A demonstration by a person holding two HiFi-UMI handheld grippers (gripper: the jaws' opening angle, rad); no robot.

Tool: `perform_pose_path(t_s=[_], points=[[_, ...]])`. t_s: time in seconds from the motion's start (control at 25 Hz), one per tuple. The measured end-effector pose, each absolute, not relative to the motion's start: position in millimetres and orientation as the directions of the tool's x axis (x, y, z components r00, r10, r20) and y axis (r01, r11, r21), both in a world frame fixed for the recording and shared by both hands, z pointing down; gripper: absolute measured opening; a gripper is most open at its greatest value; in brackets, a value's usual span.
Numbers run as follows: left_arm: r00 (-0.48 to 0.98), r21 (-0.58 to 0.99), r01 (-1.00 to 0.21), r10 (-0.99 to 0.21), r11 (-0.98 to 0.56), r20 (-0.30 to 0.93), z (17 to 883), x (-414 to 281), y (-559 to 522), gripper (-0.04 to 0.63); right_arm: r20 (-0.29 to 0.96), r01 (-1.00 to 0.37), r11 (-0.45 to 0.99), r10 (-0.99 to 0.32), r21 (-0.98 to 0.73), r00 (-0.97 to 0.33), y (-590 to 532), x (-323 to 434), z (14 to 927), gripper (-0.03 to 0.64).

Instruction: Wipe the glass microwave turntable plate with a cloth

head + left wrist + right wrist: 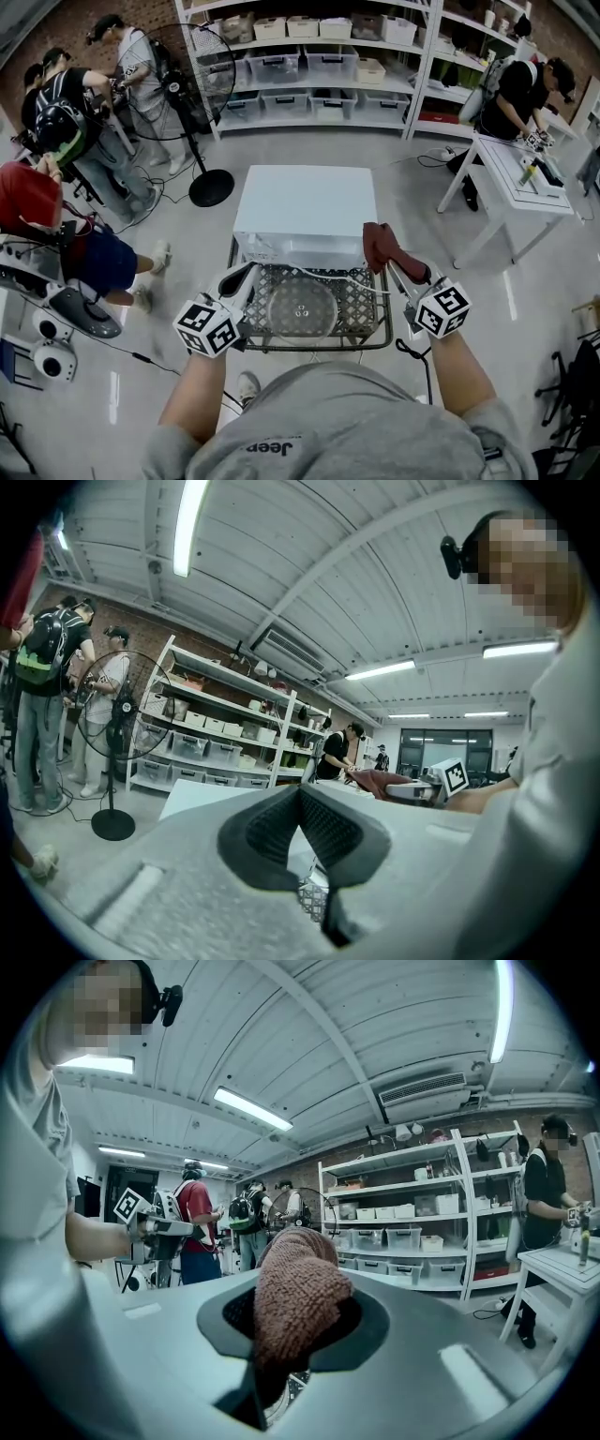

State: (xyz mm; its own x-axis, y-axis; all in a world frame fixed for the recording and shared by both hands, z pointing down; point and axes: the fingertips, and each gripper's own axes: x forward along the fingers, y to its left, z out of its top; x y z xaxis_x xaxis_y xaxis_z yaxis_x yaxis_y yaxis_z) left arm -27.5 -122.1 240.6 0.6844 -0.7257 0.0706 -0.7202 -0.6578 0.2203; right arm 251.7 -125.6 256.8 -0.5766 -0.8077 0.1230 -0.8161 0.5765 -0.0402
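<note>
Round clear glass turntable plate [302, 307] lying flat on metal lattice tray [361, 302], just in front of white box-shaped microwave [305, 211]; plate sitting between both grippers. Right gripper [392, 267] [295, 1321] clenching reddish-brown terry cloth [380, 246] [300, 1288]; cloth bunching up out of jaws, hanging over tray's far right corner, apart from plate. Left gripper [244, 277] [300, 799] hovering at tray's left edge; its jaw tips pressing together, gripping nothing; lattice showing through gap behind the tips.
</note>
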Motion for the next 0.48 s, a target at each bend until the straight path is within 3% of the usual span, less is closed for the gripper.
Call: perform_pose_path(t_s=[0.48], points=[[0.677,0.223,-0.726,-0.733,-0.651,0.066,241.2,-35.7,-115.8,-0.003,0.123,-0.814,0.580,-0.806,-0.034,-0.579,-122.5,246.0,257.6,0.094]])
